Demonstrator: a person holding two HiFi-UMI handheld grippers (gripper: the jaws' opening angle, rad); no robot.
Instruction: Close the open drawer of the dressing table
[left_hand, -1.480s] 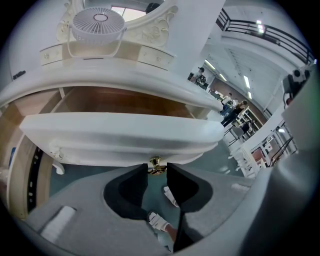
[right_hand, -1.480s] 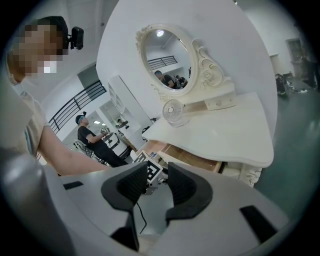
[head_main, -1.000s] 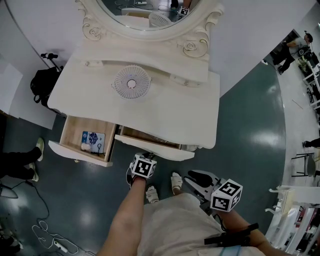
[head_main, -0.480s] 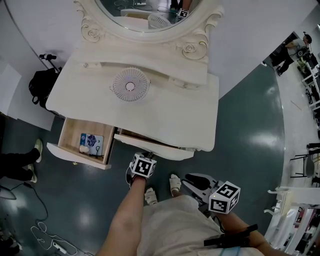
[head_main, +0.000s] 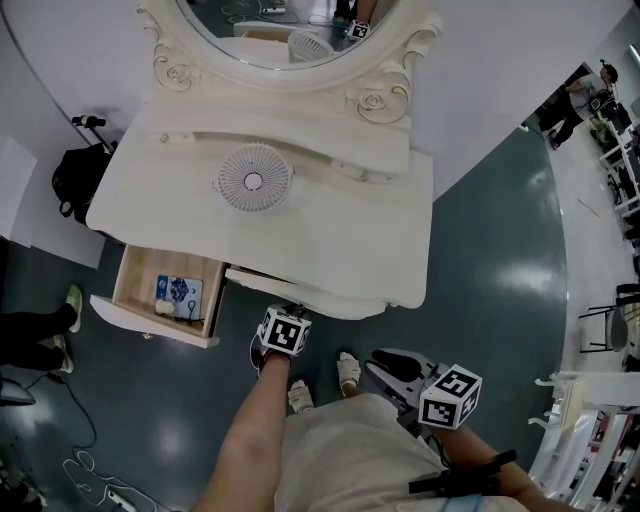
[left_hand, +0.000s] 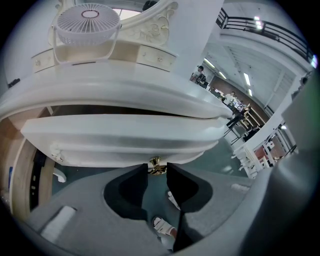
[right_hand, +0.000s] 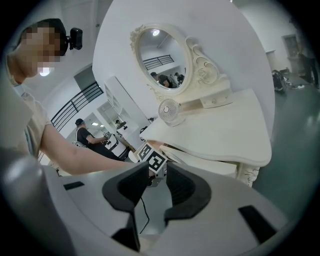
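The white dressing table (head_main: 330, 240) has two drawers at its front. The middle drawer (head_main: 300, 292) stands out only a little; in the left gripper view its curved front (left_hand: 120, 140) fills the middle. My left gripper (head_main: 291, 311) is at that front, its jaws (left_hand: 157, 171) shut on the small brass knob (left_hand: 157, 165). The left drawer (head_main: 120, 305) is pulled far out and holds a blue-and-white packet (head_main: 180, 293). My right gripper (head_main: 383, 360) hangs back from the table, low by my body. It (right_hand: 157, 172) is open with nothing between the pads.
A small white fan (head_main: 253, 180) stands on the tabletop below the oval mirror (head_main: 290, 30). A black bag (head_main: 75, 180) sits left of the table. Another person's shoes (head_main: 70, 300) and floor cables (head_main: 90, 470) lie at left. White chairs (head_main: 590, 420) stand at right.
The middle drawer has slid further into the table, with my left gripper following it in. The right gripper has stayed where it was.
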